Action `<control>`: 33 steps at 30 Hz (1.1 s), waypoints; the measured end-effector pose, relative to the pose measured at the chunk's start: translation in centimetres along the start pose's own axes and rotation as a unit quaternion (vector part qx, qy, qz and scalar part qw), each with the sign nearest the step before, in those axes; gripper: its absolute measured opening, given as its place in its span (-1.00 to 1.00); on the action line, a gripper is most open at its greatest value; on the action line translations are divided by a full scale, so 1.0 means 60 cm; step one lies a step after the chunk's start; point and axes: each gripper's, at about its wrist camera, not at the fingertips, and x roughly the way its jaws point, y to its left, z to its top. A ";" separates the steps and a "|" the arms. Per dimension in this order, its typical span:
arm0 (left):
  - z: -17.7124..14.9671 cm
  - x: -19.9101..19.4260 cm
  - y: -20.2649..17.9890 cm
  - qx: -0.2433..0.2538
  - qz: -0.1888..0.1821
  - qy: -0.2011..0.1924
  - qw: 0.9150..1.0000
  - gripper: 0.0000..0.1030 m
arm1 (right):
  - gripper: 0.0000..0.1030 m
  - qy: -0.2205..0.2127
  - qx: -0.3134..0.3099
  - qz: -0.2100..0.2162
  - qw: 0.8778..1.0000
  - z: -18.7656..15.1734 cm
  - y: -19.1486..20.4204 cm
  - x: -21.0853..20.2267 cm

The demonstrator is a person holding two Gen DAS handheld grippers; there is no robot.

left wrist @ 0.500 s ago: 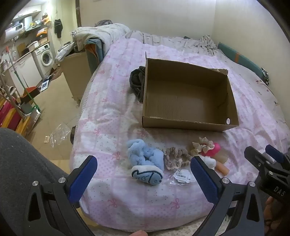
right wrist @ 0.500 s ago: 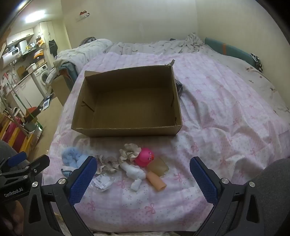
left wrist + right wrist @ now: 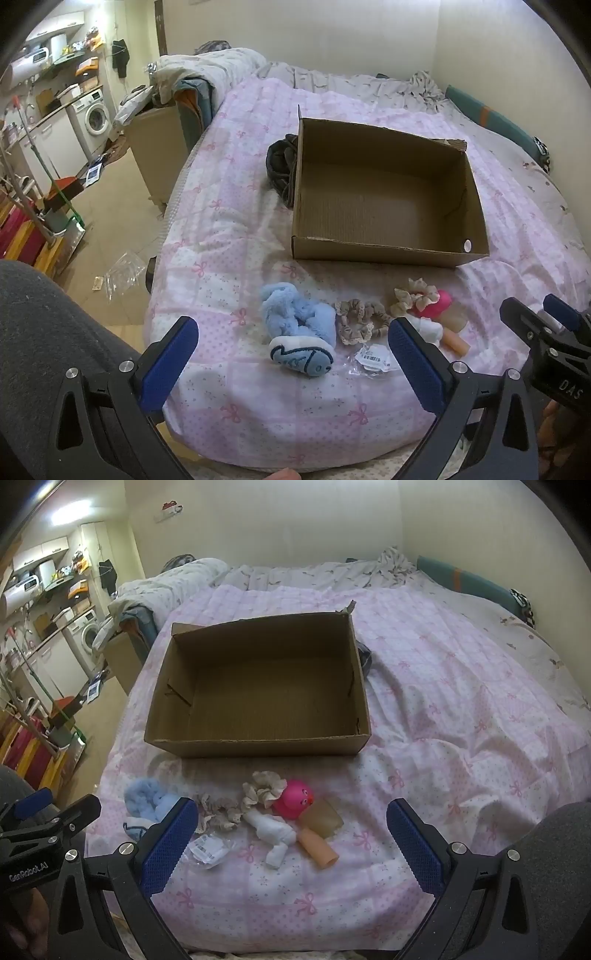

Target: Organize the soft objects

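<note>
Bed (image 3: pixel 461 709) fills most of both views, pink bow-print quilt; far edge runs under rumpled grey bedding, near edge cut off by my own tools. Cardboard box (image 3: pixel 258 744) sits open on the quilt, nothing visible inside. A dark bundle of cloth (image 3: pixel 280 170) lies against the box's outer wall, mostly hidden behind it; can't say what it is.

Soft things lie in a loose row on the quilt just in front of the box. Fluffy blue item (image 3: pixel 291 317) at the left end, a white-and-navy sole-like pad at its near end; slipper or toy, unclear. Beside it a beige scrunchie (image 3: pixel 360 321), then a cream ruffled scrunchie (image 3: pixel 264 788) touching a pink round toy (image 3: pixel 293 797). White rolled piece (image 3: pixel 273 832) and peach tube (image 3: pixel 319 851) lie just in front; a translucent tan shape behind the tube is hard to read. Small clear bag with label (image 3: pixel 207 845) lies nearest me.

My left claw (image 3: pixel 291 354) hangs over the near bed edge, fingers spread wide, nothing between them. My right claw (image 3: pixel 291 843) likewise, wide apart and unloaded. Dark-sleeved arms crowd the lower corners.
</note>
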 end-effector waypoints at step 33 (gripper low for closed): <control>0.001 0.001 0.001 -0.002 -0.004 0.000 1.000 0.99 | 1.00 0.005 0.004 0.000 1.000 -0.001 -0.003 0.004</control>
